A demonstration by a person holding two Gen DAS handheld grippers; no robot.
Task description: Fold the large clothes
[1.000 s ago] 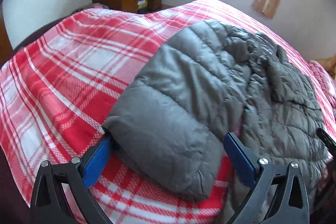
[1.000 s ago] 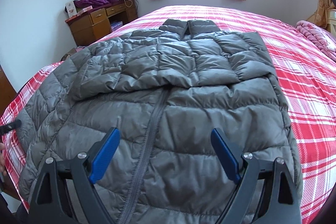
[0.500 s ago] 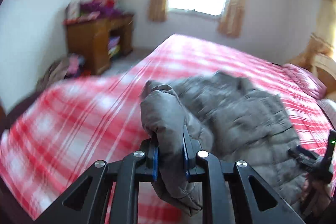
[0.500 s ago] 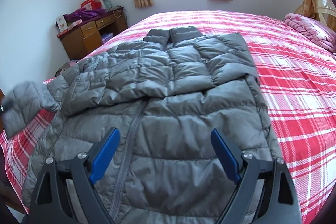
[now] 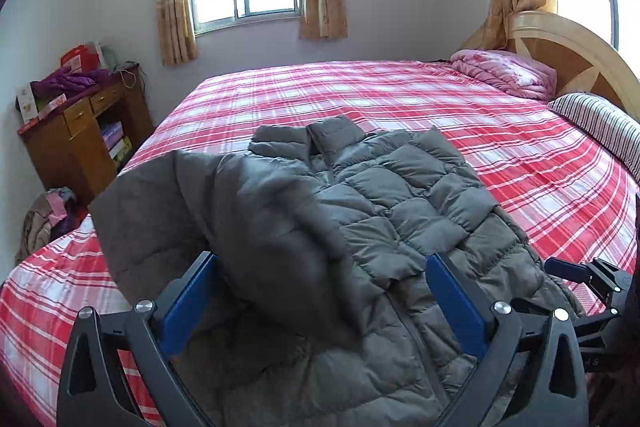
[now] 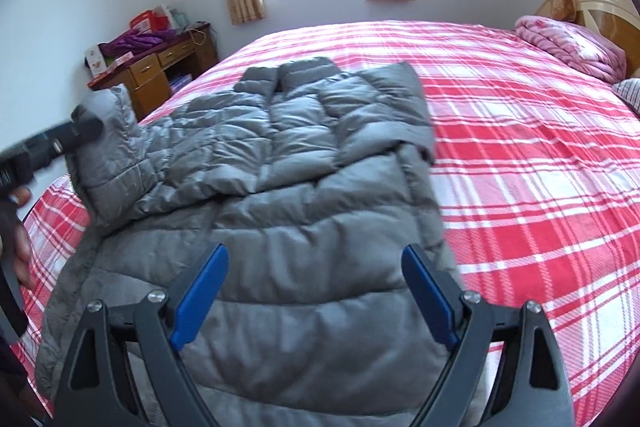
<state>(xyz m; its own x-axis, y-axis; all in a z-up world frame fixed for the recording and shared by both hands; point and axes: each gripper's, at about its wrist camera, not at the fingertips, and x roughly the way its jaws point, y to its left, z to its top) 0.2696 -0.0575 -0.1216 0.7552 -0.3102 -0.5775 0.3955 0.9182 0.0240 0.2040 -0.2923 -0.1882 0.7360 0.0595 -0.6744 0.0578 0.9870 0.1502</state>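
A grey quilted puffer jacket (image 5: 400, 203) lies front up on the red plaid bed (image 5: 400, 95), collar toward the window. Its left sleeve (image 5: 224, 223) is lifted and folded over the body. My left gripper (image 5: 320, 291) has its jaws wide apart with the sleeve's fabric between them, not pinched. In the right wrist view the left gripper (image 6: 80, 135) sits at the sleeve cuff (image 6: 112, 155). My right gripper (image 6: 316, 287) is open and empty above the jacket's (image 6: 304, 155) lower front.
A wooden desk (image 5: 80, 131) with clutter stands left of the bed. A pink quilt (image 5: 504, 71), a striped pillow (image 5: 600, 127) and the headboard (image 5: 568, 55) are at the right. Clothes lie on the floor (image 5: 48, 219) at the left.
The left gripper shut on the sleeve, lifted it over the jacket body, and now its jaws are open again. The right gripper stayed open and shifted slightly.
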